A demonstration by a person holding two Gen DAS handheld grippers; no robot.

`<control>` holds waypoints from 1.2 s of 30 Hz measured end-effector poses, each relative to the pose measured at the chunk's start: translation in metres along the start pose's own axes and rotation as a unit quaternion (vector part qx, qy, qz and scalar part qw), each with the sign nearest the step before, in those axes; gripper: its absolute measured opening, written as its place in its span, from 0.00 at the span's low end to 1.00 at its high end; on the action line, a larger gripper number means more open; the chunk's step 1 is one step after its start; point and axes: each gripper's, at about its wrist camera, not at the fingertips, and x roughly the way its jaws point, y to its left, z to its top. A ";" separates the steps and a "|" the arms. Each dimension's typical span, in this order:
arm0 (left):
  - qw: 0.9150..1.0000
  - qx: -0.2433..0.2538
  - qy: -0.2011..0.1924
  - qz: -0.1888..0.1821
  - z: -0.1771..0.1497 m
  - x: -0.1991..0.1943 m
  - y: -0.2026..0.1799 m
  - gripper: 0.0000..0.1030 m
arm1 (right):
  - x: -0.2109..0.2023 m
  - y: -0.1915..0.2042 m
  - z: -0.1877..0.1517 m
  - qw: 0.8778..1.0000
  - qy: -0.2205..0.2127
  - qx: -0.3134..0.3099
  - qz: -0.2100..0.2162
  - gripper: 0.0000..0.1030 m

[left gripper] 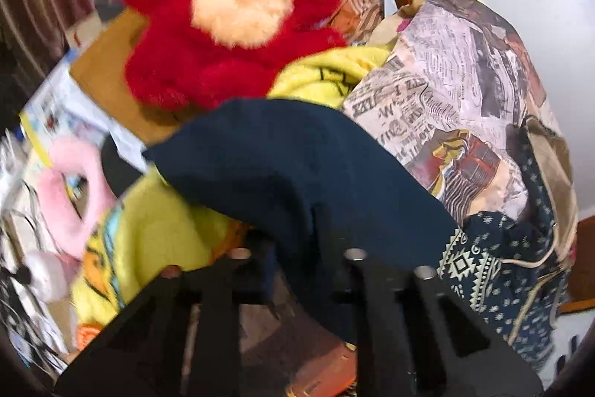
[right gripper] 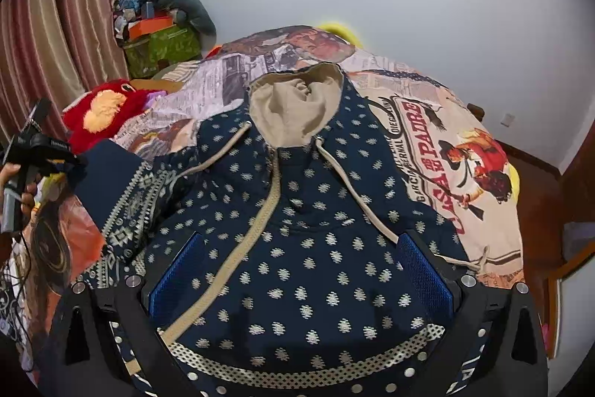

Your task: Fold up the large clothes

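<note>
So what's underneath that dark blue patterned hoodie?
The navy hoodie with white dots lies on a bedspread printed with newspaper and cowboy pictures. What the bedspread shows beneath the hoodie is covered.

Bedroom — bedspread (right gripper: 427,121), curtains (right gripper: 55,25), plush toy (right gripper: 108,110).
</note>
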 end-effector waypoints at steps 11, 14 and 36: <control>0.979 0.165 -0.114 -0.025 -0.021 -0.103 -0.088 0.03 | -0.008 -0.014 -0.002 1.000 0.018 0.006 -0.006 1.00; 0.970 0.196 -0.136 -0.044 -0.030 -0.131 -0.118 0.03 | -0.017 -0.017 -0.001 1.000 0.015 0.013 -0.001 1.00; 0.889 0.421 -0.014 -0.181 -0.232 -0.077 -0.321 0.03 | -0.066 -0.061 -0.040 0.999 0.038 0.005 -0.023 1.00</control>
